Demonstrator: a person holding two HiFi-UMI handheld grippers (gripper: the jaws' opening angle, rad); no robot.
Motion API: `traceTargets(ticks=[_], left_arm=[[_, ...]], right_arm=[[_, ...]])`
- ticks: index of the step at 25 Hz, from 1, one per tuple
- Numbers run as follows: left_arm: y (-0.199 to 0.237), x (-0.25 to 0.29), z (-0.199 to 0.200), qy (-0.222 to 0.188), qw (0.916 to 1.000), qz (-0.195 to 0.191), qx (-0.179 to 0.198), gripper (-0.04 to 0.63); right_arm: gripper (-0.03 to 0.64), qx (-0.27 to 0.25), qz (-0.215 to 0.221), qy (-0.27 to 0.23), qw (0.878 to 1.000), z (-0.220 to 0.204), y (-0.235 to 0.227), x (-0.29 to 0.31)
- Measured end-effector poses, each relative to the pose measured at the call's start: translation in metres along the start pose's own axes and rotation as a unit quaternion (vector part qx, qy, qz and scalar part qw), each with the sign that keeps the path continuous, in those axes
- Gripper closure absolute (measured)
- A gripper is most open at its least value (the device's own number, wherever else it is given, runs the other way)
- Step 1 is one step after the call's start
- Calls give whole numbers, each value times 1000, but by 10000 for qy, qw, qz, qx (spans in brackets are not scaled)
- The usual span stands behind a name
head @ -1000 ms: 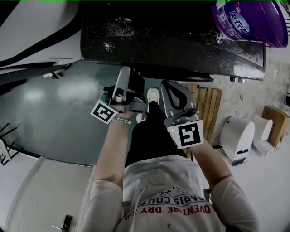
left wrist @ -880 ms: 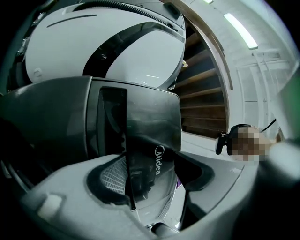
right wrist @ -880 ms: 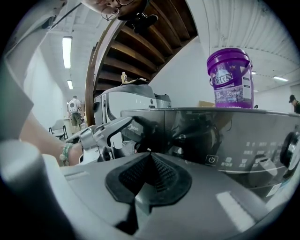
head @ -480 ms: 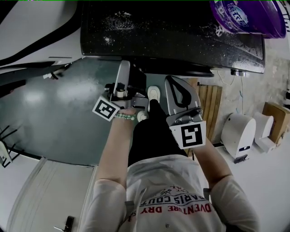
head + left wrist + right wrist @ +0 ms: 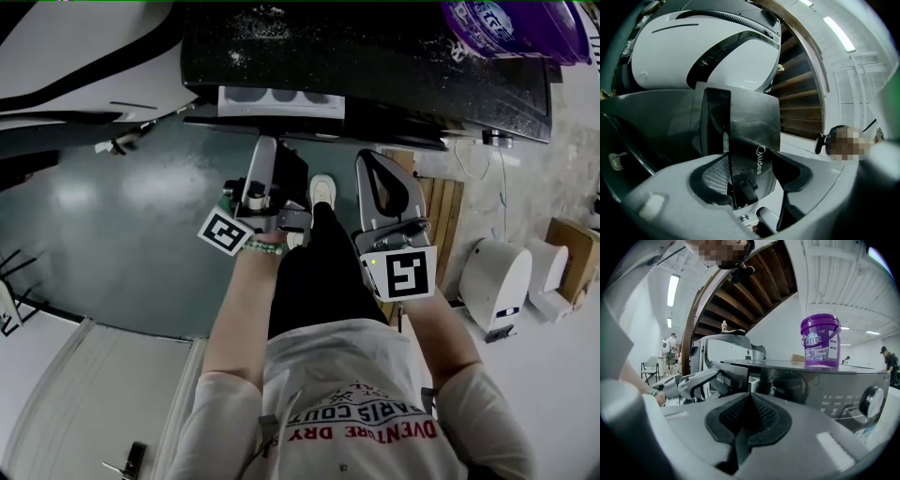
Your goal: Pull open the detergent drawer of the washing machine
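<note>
Left gripper (image 5: pixel 749 164): jaws just been closing, clamped on the glossy front panel of the detergent drawer (image 5: pixel 279 100). The drawer stands pulled out at upper centre of the head view, below the dark top of the washing machine (image 5: pixel 394 66). Right gripper (image 5: pixel 749 416) is closed and empty, to the right of the left one. Purple bucket (image 5: pixel 511 23) is on the machine top, upper right.

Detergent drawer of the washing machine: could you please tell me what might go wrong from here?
1. The left gripper pinches only the thin, glossy dark front panel of the detergent drawer, and its jaws have just been closing on it. The slick panel could slip free mid-pull.
2. The purple plastic bucket stands on the dark washing machine top, so a sharp tug might jolt it.
</note>
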State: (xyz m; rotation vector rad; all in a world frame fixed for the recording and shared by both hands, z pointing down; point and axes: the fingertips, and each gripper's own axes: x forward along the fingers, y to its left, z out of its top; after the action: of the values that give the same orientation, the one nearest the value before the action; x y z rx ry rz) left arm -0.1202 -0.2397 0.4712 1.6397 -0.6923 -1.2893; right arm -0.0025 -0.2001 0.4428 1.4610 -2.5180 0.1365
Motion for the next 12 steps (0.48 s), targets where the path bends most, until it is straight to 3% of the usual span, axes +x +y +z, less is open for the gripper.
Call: traceTargets(ticks=[12], left_arm=[[-17, -39, -12, 85, 9999, -62, 34, 321]], right_arm=[[615, -182, -46, -69, 9998, -2, 13, -34]])
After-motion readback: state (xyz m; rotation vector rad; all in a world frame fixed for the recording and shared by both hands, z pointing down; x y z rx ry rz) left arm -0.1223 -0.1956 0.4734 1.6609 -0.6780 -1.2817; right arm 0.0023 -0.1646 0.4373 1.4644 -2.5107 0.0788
